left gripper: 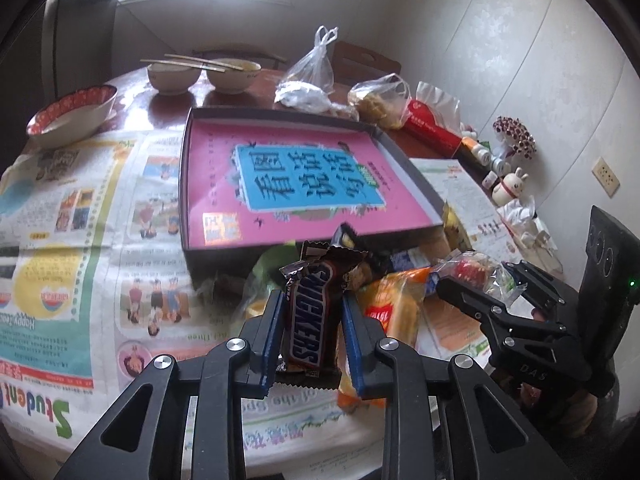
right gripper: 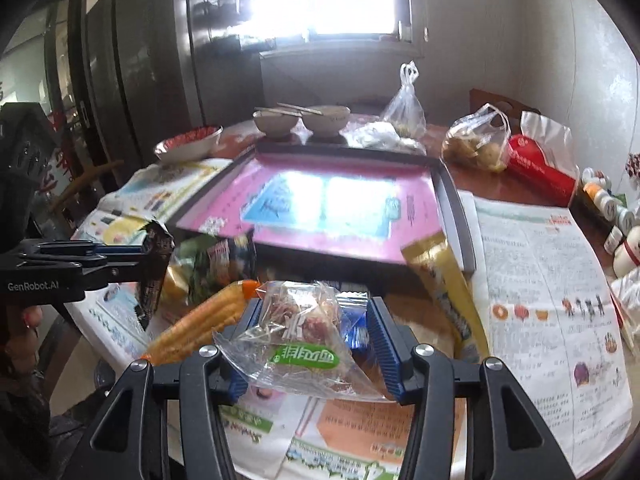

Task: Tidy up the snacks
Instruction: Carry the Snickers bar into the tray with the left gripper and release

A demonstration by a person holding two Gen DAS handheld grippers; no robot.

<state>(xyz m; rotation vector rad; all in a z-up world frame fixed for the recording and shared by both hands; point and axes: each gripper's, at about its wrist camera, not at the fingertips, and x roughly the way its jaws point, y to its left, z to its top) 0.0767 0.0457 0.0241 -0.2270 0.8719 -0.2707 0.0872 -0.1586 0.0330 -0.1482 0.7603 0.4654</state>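
I have the left gripper [left gripper: 310, 312] clamped on a Snickers bar [left gripper: 310, 316], lifted above the snack pile [left gripper: 384, 280] at the near edge of the box [left gripper: 416, 176]. My right gripper [right gripper: 306, 320] pinches a clear packet [right gripper: 296, 332] with a green label, over the same pile. The box, lined pink, sits just beyond on the newspaper [left gripper: 80, 216].
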